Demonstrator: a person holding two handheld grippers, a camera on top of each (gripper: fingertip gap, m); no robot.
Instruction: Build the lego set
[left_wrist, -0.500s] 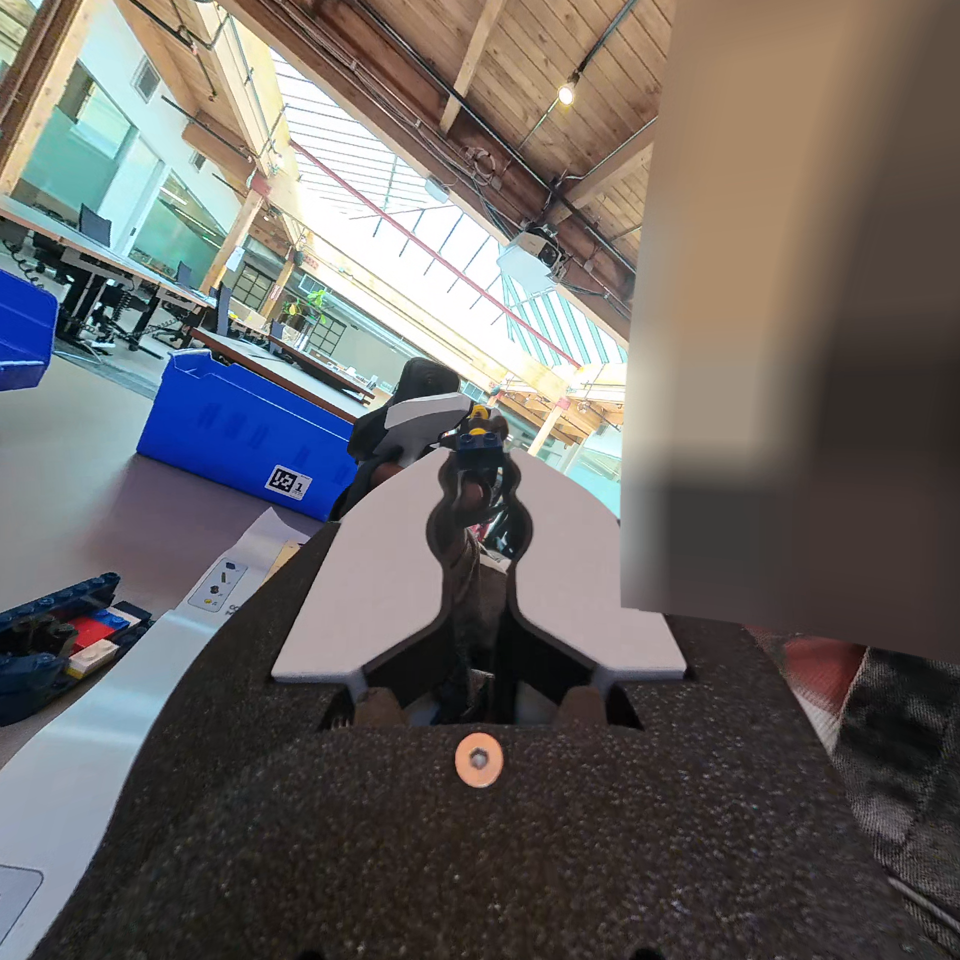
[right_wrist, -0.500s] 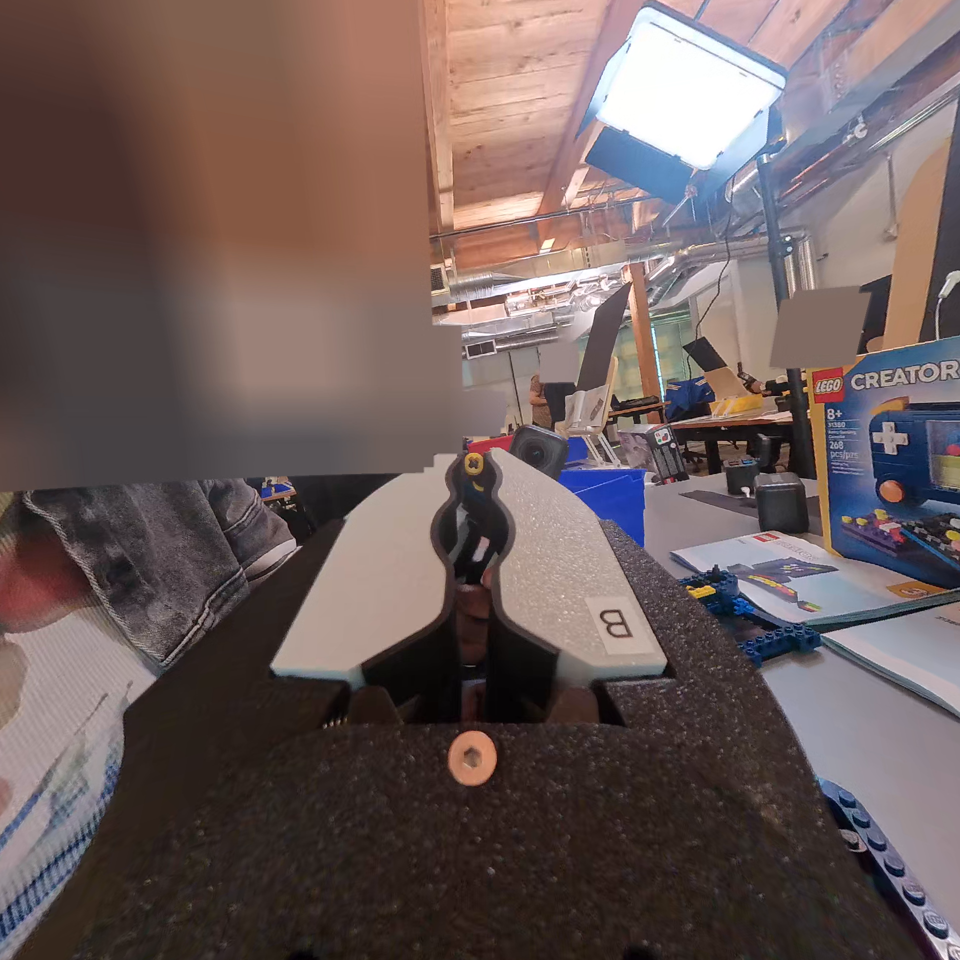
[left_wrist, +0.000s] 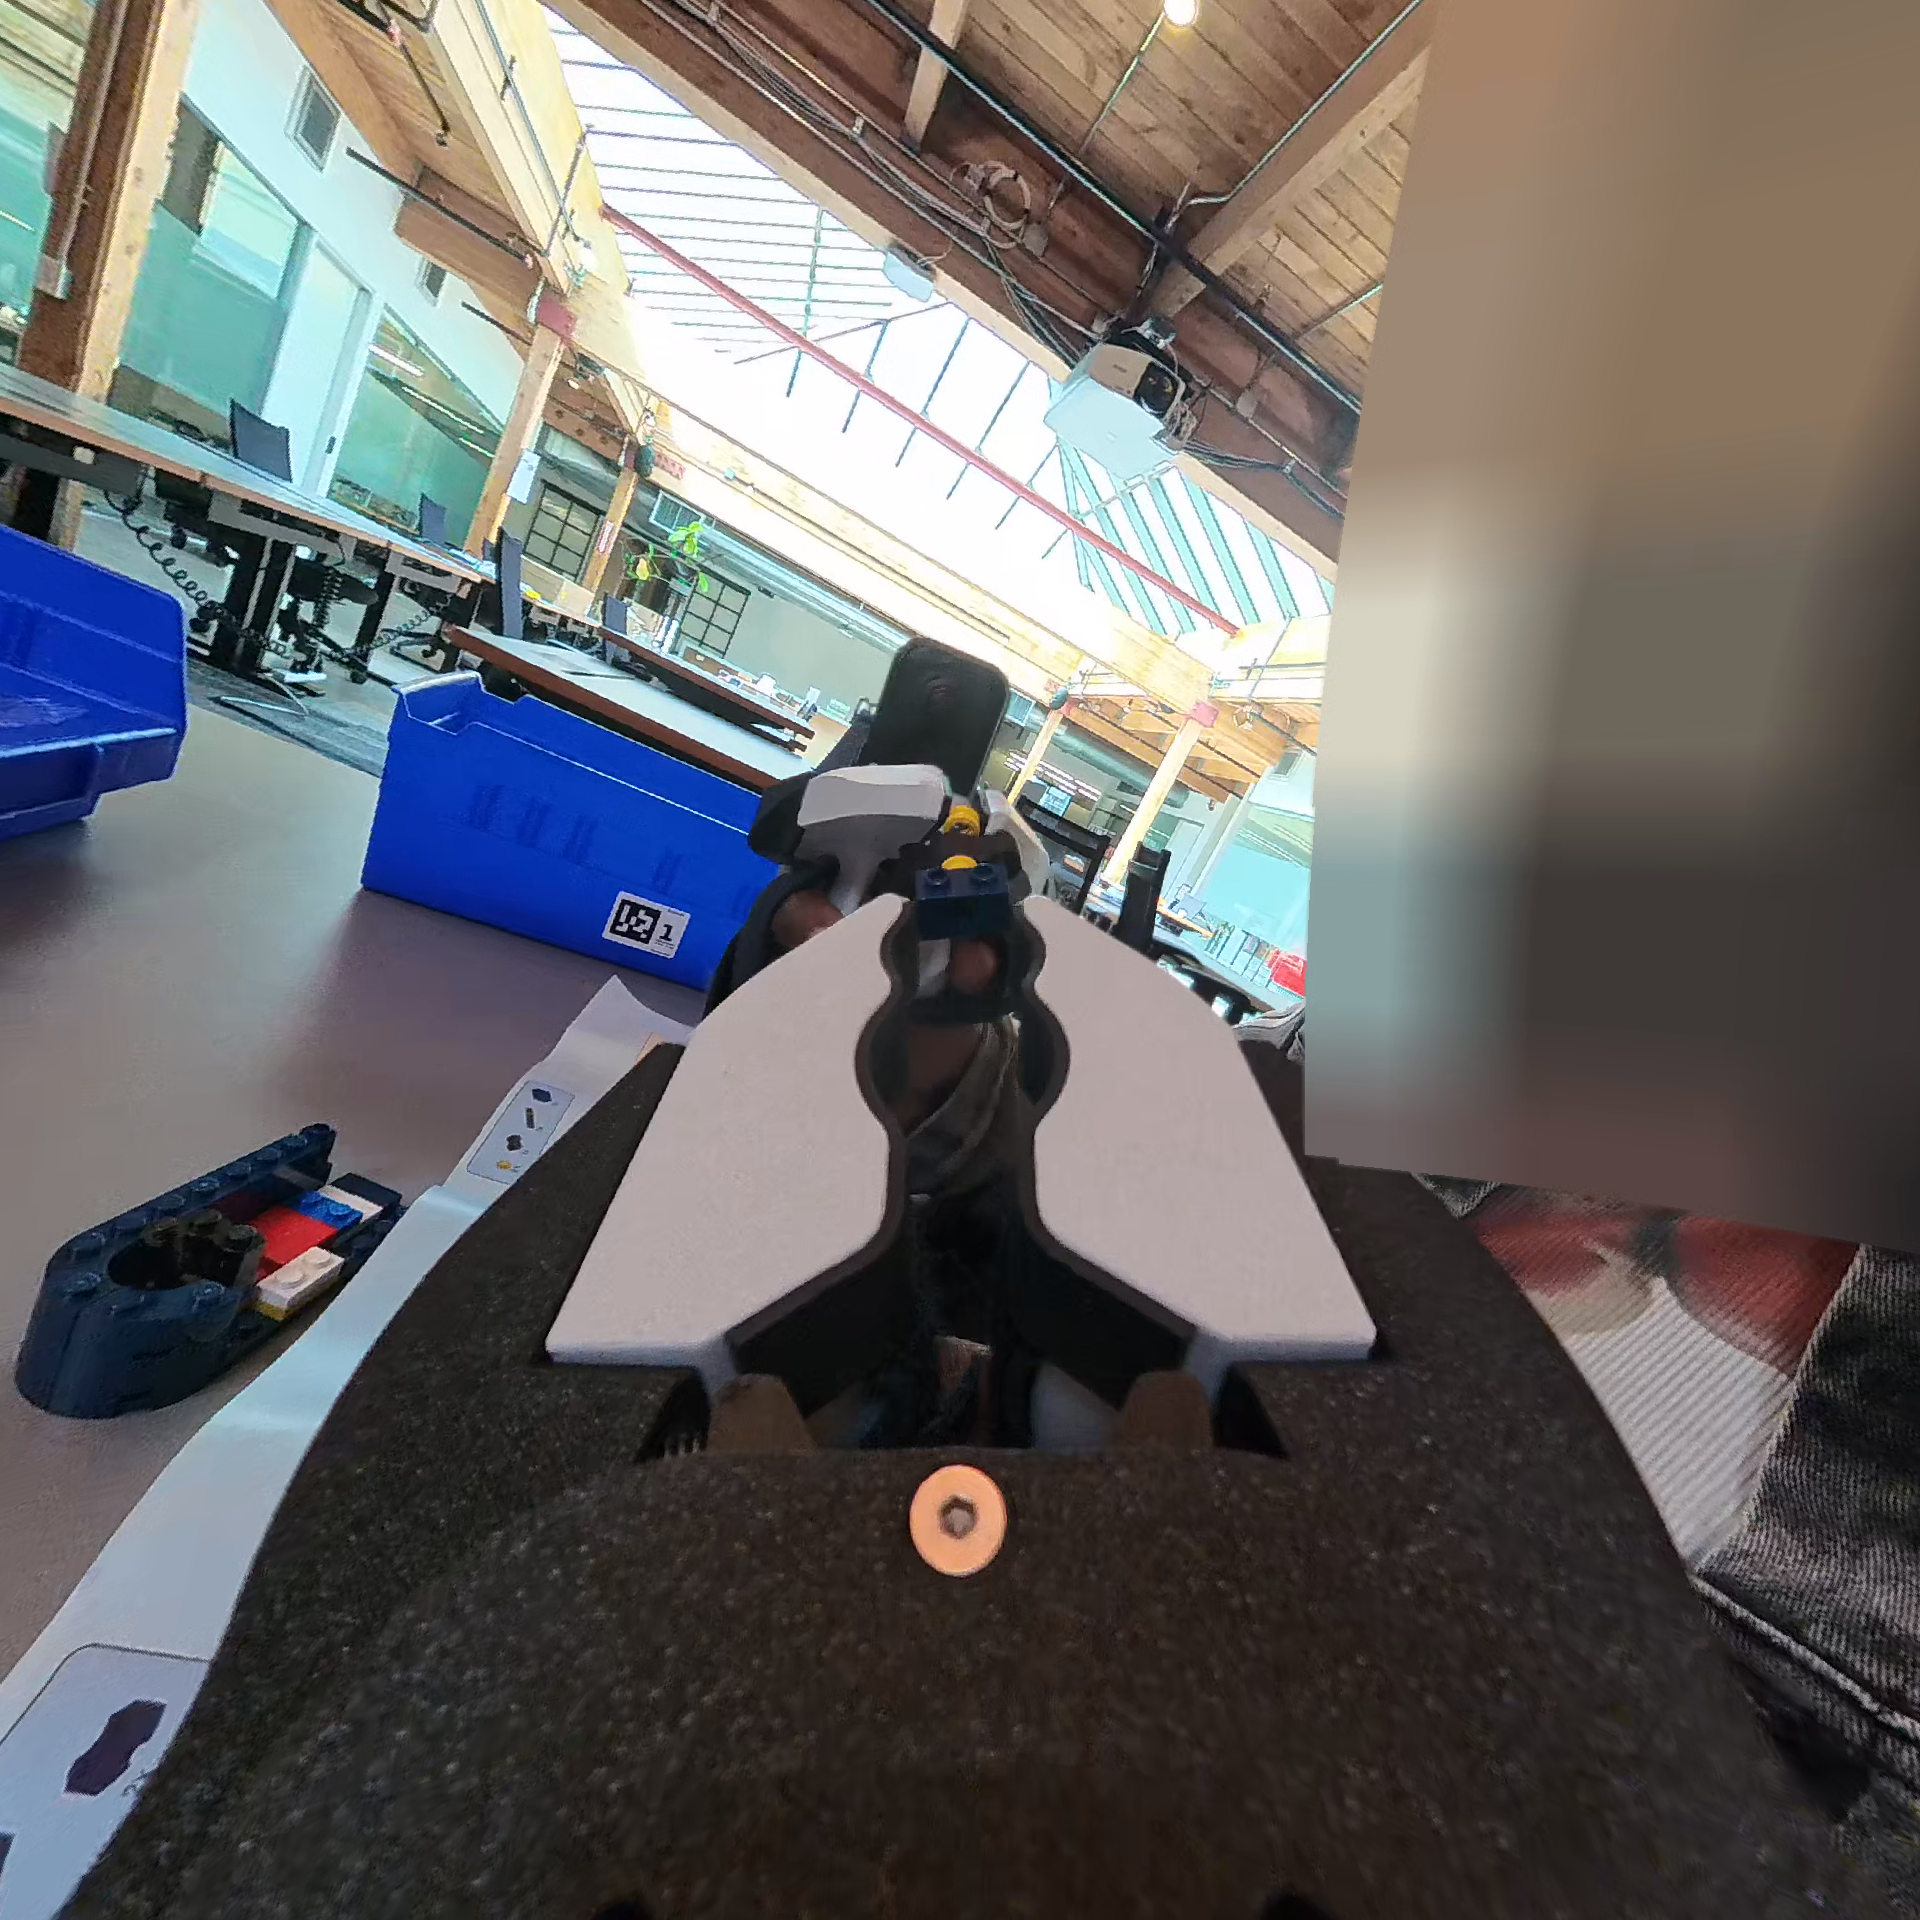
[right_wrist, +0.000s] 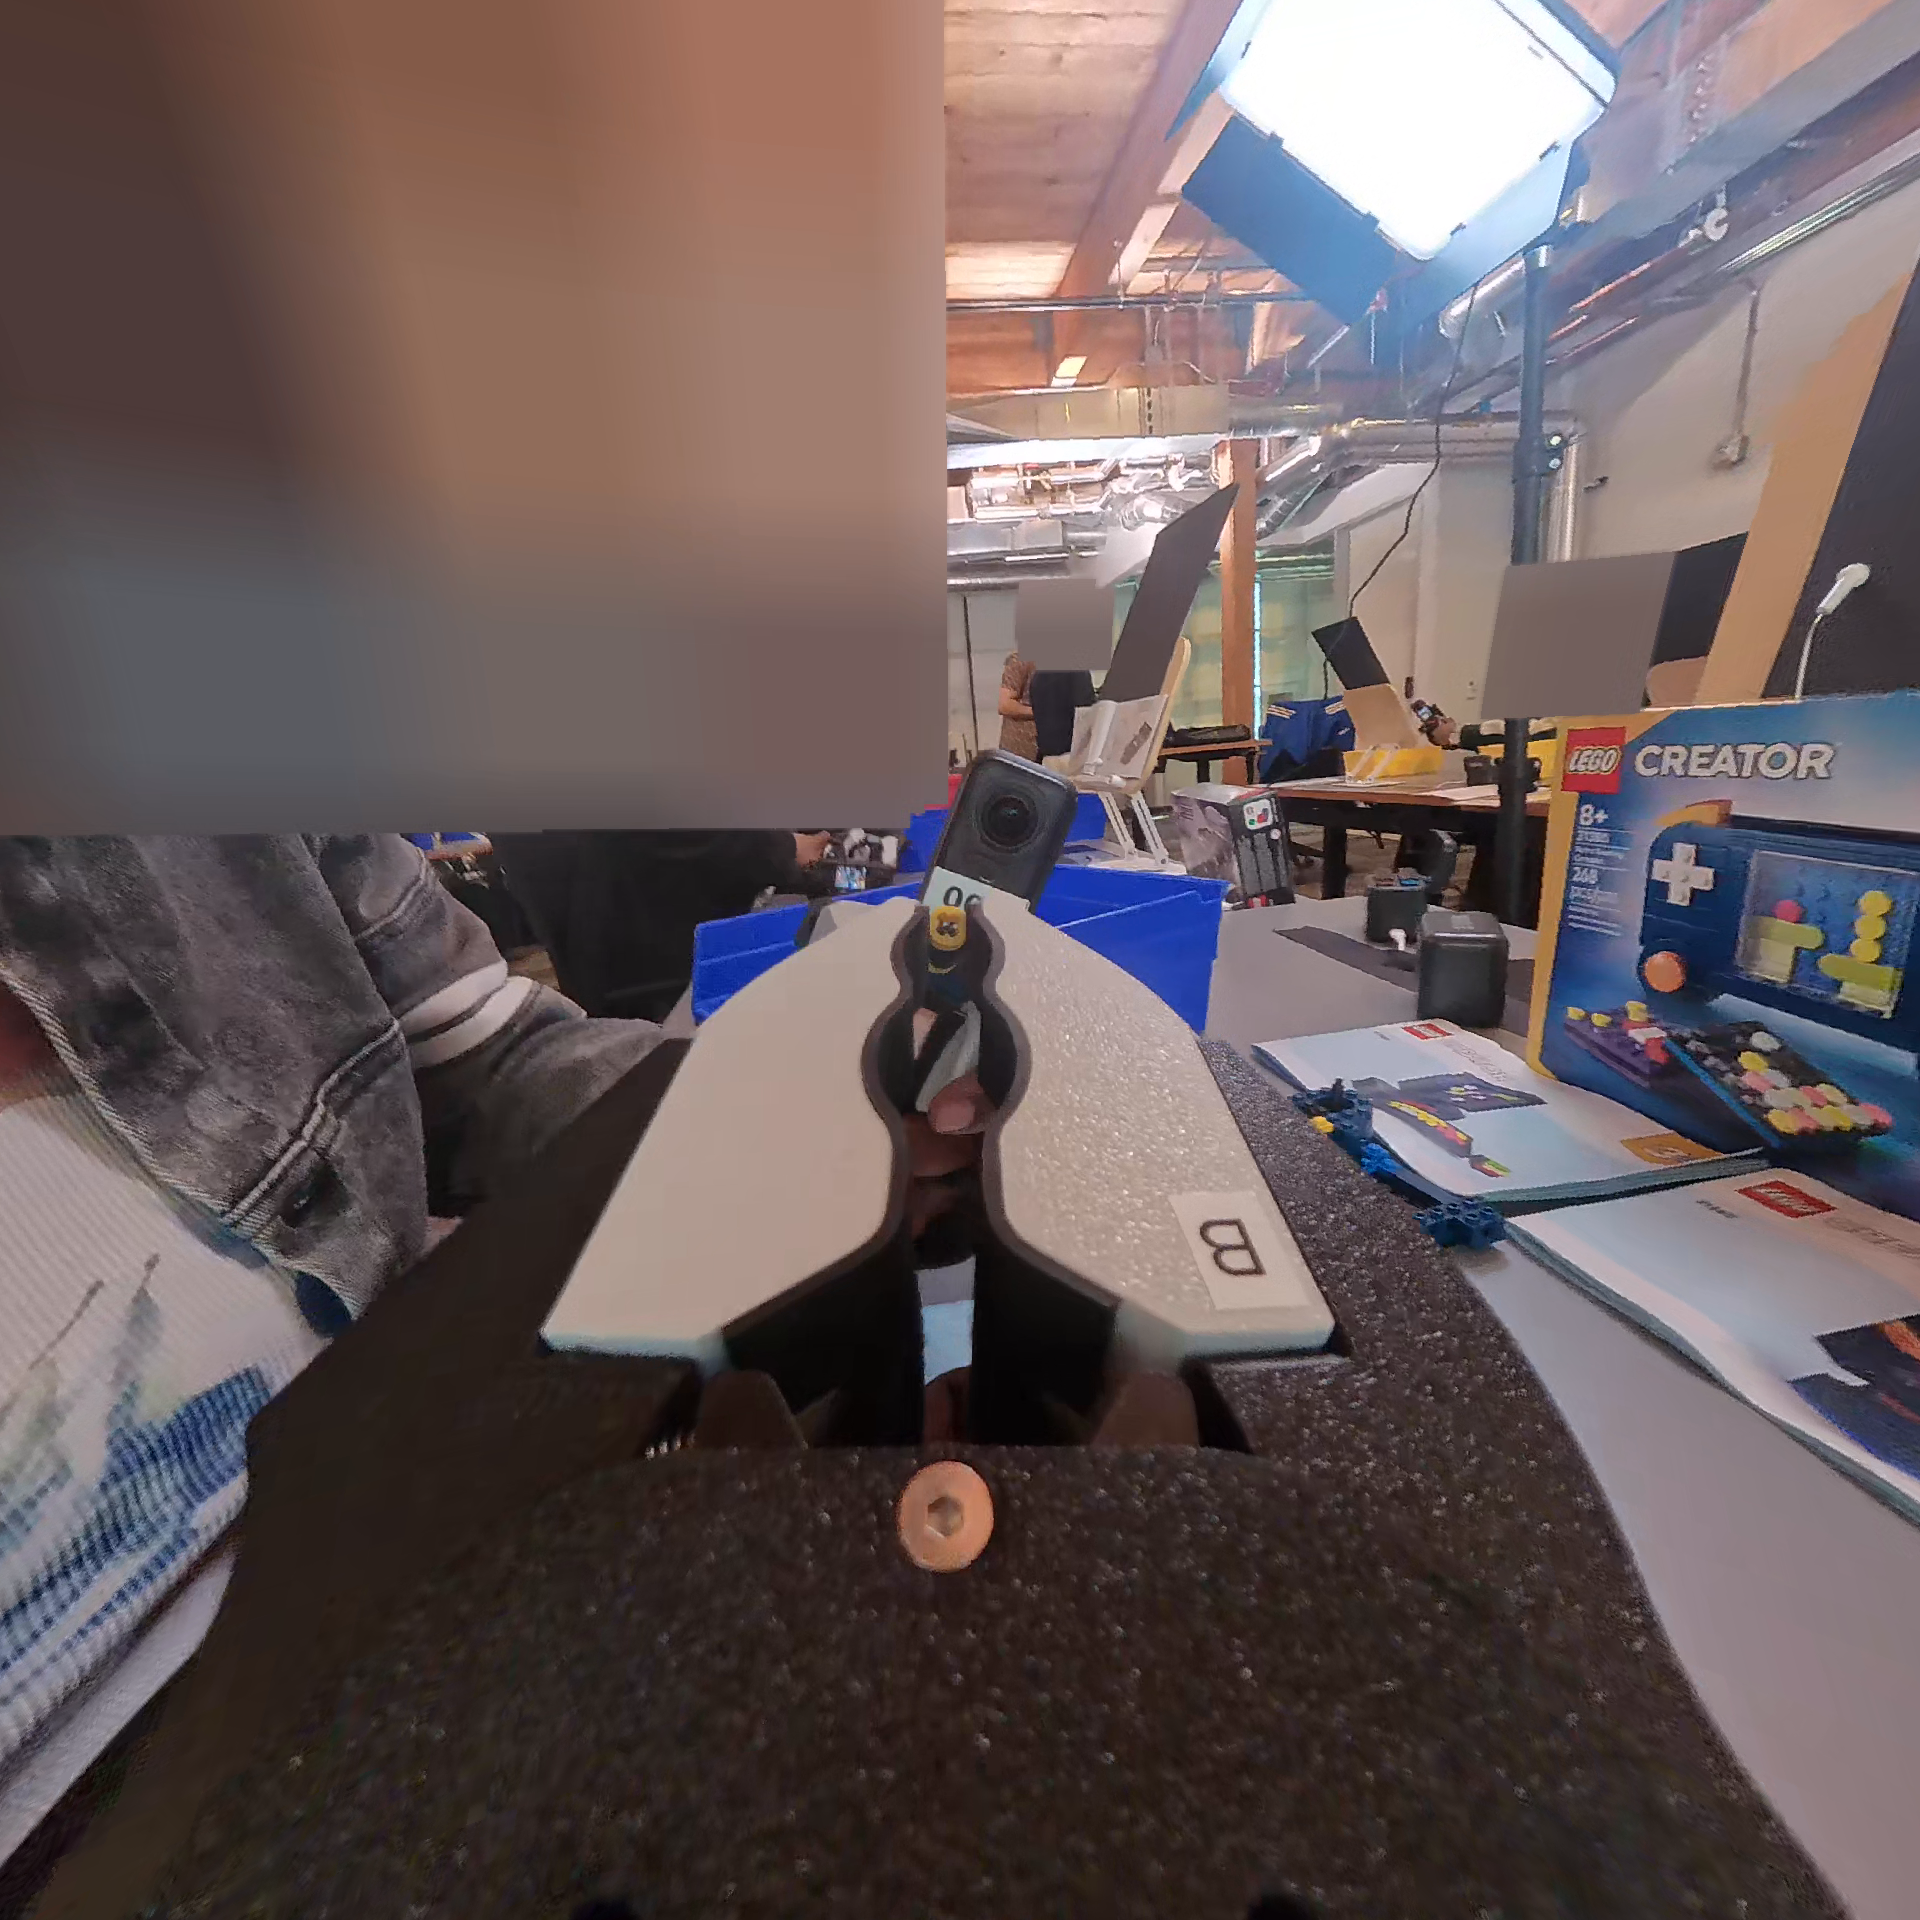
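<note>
My left gripper (left_wrist: 961, 916) is shut on a small dark blue brick (left_wrist: 964, 899), held up in the air with its studs on top. My right gripper (right_wrist: 945, 935) is shut on a small yellow round piece (right_wrist: 948, 923). The two grippers meet tip to tip. In the left wrist view the right gripper (left_wrist: 961, 826) stands just behind the brick, its yellow piece (left_wrist: 964, 819) right above the brick's far edge. In the right wrist view the dark blue brick (right_wrist: 940, 982) shows through the gap below the yellow piece, with the left gripper's camera (right_wrist: 1003, 831) behind it.
Two blue bins (left_wrist: 561, 821) (left_wrist: 73, 675) stand on the grey table (left_wrist: 208, 987). A dark blue partial build (left_wrist: 197, 1247) lies beside an instruction sheet (left_wrist: 312, 1403). On the right are a toy box (right_wrist: 1745, 914), open booklets (right_wrist: 1455, 1112), black cubes (right_wrist: 1460, 966) and another blue bin (right_wrist: 1122, 935). A person's denim sleeve (right_wrist: 260, 1039) is close. Left and right tips are no more than a few centimetres apart. Both grippers' tips are roughly 15 centimetres from the dark blue partial build (left_wrist: 197, 1247).
Both grippers keep their holds and stay tip to tip. Both views have shifted slightly; the left gripper's camera now sits a little further left and higher in the right wrist view.
</note>
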